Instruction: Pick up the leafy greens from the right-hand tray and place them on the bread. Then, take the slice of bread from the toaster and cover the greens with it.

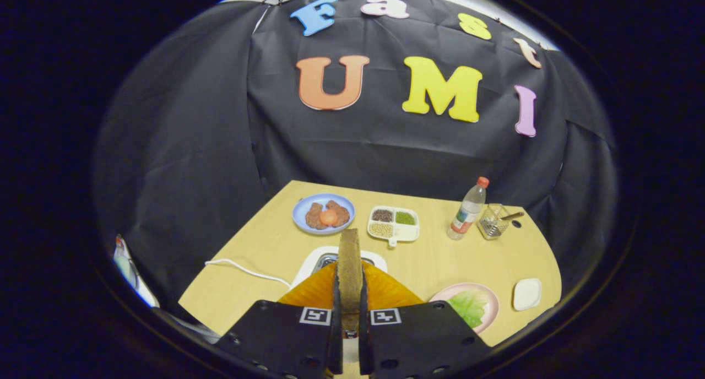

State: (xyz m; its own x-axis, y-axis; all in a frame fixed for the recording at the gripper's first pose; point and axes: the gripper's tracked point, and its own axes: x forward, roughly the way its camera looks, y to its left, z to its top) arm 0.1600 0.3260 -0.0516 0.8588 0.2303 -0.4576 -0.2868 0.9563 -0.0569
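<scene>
The claw (349, 307) is clenched on a brown slice of bread (350, 269); both fingers press its two flat faces, and the slice stands on edge between them, its long axis running upright and its thin edge turned toward the camera; its top rises well above the fingertips; directly beyond and below the held slice lies the white toaster (325, 258) with a dark slot, and a white cord (248, 271) trails from it to the left across the pale wooden table (440, 258); just ahead of the fingers, under the slice, sits an orange plate (385, 291), partly hidden by the claw; to the right of the fingers, close by, is a pink round plate (487, 296) holding the light green leafy greens (468, 304), which lie flat in it; further right is a small white rounded dish (527, 293); well beyond the claw, at the far side of the table, stand a blue plate (303, 208) with brown pieces and an orange ball, a white divided tray (410, 233) of grains, a clear plastic bottle with a red cap (467, 211) and a clear glass container (493, 222) with a utensil in it.
</scene>
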